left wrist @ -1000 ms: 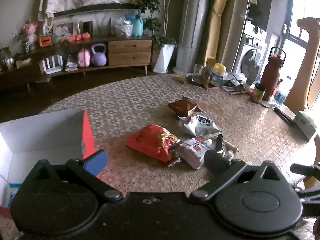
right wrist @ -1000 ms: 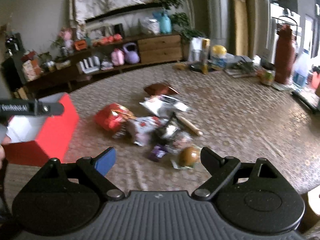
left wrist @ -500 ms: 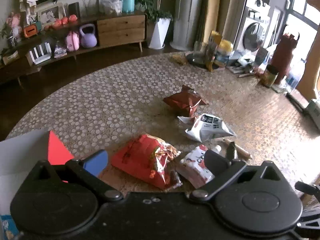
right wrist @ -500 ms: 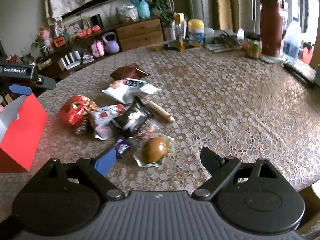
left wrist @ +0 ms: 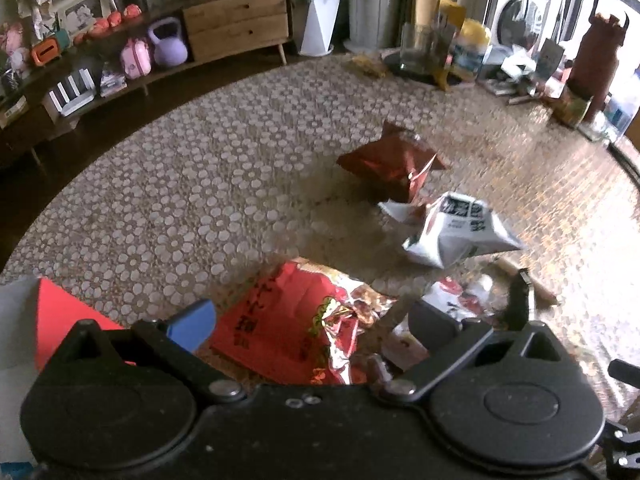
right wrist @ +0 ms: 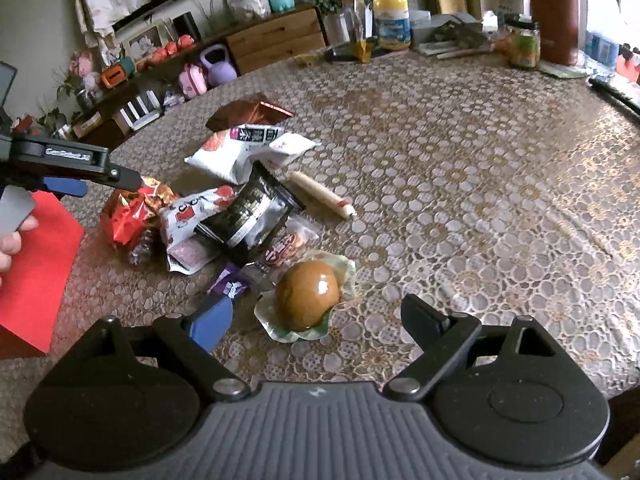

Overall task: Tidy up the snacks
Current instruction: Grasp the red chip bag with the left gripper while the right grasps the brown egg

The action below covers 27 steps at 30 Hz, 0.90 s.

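A pile of snacks lies on the patterned table [right wrist: 460, 168]. In the left wrist view my left gripper [left wrist: 312, 324] stands open over the red snack bag [left wrist: 288, 328], whose near part lies between the fingers without touching the pads. Beyond it lie a dark red foil bag [left wrist: 392, 160] and a white bag [left wrist: 456, 232]. My right gripper [right wrist: 318, 322] is open, with a wrapped brown egg [right wrist: 308, 294] just ahead between its fingertips. A black pouch [right wrist: 252, 212], a sausage stick [right wrist: 320, 194], a white-and-red pouch [right wrist: 192, 216] and a purple candy [right wrist: 230, 284] lie behind. The left gripper [right wrist: 100, 184] hovers over the red bag [right wrist: 132, 212].
A red box [right wrist: 36, 272] with a white inside stands left of the pile, its corner [left wrist: 60, 316] beside my left fingers. A hand [right wrist: 12, 236] shows at the left edge. At the table's far side stand a yellow-lidded tub [right wrist: 390, 20], a jar [right wrist: 522, 46] and a maroon flask [right wrist: 554, 12].
Both grippers sank toward the pile. The left one swung right, away from the box and over the red bag. The egg now lies between the right fingertips. Both stayed open.
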Tool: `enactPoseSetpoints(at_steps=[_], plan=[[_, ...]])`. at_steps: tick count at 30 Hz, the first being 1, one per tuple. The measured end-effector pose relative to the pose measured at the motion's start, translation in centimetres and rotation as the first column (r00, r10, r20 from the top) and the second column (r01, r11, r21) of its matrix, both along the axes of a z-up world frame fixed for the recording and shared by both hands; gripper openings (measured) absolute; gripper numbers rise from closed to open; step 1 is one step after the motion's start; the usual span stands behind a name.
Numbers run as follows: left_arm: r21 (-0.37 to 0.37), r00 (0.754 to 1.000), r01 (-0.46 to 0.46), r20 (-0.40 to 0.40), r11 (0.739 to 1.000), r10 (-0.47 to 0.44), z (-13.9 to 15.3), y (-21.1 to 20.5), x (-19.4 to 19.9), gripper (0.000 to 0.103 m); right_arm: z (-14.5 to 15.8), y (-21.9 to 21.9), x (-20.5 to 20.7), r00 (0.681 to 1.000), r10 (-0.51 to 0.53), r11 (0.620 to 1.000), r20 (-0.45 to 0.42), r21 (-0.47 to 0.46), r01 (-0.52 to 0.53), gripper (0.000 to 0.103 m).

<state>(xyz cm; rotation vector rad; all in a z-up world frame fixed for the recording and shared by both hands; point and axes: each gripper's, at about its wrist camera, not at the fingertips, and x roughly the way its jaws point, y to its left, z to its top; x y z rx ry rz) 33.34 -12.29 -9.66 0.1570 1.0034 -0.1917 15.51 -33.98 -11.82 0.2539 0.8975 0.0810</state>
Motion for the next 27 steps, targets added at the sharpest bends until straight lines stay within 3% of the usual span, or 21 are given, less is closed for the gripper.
enactPoseSetpoints(at_steps=[13,19,20,22,27], plan=[[0.031,0.999,-0.005,-0.036,1.0,0.006,-3.2,0.8,1.4,0.101,-1.4,1.0,1.2,1.0,0.007,1.0,-0.01,-0.012,-0.007,0.09],[0.018,1.0,0.007,-0.013,1.0,-0.007,-3.0,0.6,1.2,0.089,-1.3,0.8,1.6,1.0,-0.017,1.0,0.0,-0.015,0.017,0.064],[0.019,1.0,0.011,-0.007,1.0,-0.011,-2.9,0.6,1.1,0.082,-1.3,0.9,1.6,1.0,-0.014,1.0,0.0,-0.02,0.014,0.062],[0.02,1.0,0.013,-0.003,1.0,-0.013,-2.7,0.5,0.9,0.076,-1.3,1.1,1.5,1.0,-0.007,1.0,0.002,-0.02,0.007,0.046],[0.011,1.0,-0.006,0.005,1.0,0.006,-2.3,0.9,0.7,0.061,-1.2,1.4,1.3,1.0,-0.016,0.999,0.009,-0.038,0.017,0.044]])
